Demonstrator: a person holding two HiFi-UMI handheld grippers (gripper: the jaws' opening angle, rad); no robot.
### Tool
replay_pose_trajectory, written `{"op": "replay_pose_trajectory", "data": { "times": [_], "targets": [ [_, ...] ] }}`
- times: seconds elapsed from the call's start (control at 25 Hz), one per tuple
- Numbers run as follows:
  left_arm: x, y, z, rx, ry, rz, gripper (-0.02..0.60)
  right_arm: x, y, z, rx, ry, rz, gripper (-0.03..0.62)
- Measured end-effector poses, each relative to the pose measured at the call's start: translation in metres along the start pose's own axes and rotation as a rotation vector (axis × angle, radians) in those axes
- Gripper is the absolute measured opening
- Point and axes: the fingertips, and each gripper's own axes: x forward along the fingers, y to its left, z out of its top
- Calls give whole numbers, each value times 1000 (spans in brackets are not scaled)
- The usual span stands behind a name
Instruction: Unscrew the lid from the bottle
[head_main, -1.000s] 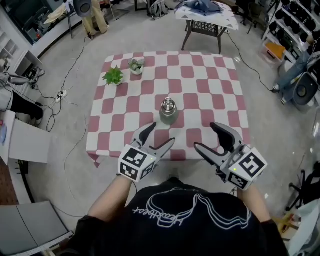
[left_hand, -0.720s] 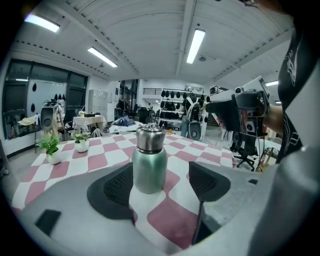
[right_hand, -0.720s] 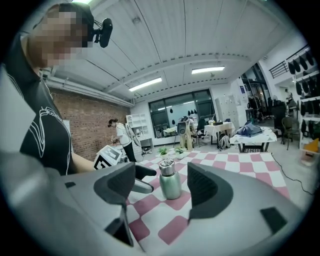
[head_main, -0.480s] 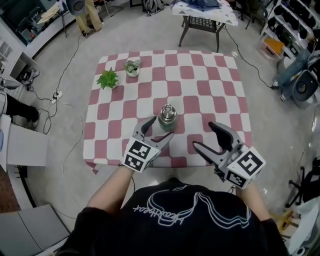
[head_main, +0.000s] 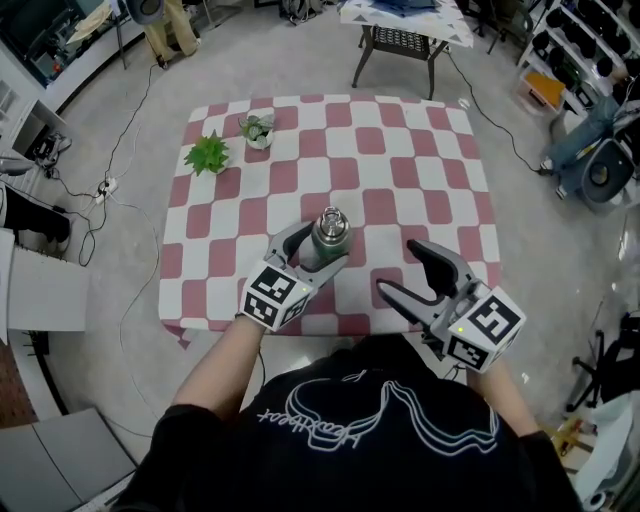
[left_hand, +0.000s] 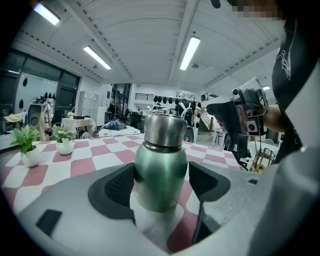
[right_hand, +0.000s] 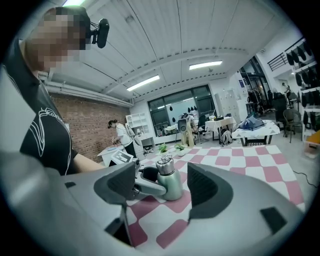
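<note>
A green metal bottle (head_main: 331, 240) with a steel screw lid (head_main: 332, 219) stands upright near the front edge of the checked table (head_main: 420, 170). My left gripper (head_main: 322, 248) is open, with one jaw on each side of the bottle's body (left_hand: 161, 175). The left pad lies against the bottle and the right pad is a hair off it. The lid (left_hand: 165, 129) sits above the jaws. My right gripper (head_main: 397, 267) hangs open and empty to the right of the bottle, level with it. In its view the bottle (right_hand: 170, 184) stands beyond the jaws, apart from them.
Two small potted plants (head_main: 207, 153) (head_main: 258, 128) stand at the table's far left corner. A small dark table (head_main: 400, 30) stands beyond on the floor, and cables (head_main: 130, 170) run along the left. Shelves and gear line the right side.
My left gripper has moved forward and brought its jaws around the bottle. The right gripper has shifted slightly left and stayed open.
</note>
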Motion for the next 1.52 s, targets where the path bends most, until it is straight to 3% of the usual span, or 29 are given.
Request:
{"op": "replay_pose_trajectory", "data": {
  "times": [0.36, 0.68, 1.0, 1.52],
  "targets": [
    [2, 1, 1, 30, -7, -7, 334, 21, -6, 1, 5, 4, 53, 316],
    [3, 1, -1, 30, 1, -12, 333, 66, -8, -4, -62, 48, 126, 293],
    [2, 1, 1, 29, 2, -5, 333, 109, -9, -11, -135, 99, 147, 287],
    [1, 1, 1, 41, 27, -30, 333, 124, -4, -14, -204, 101, 133, 242]
  ]
}}
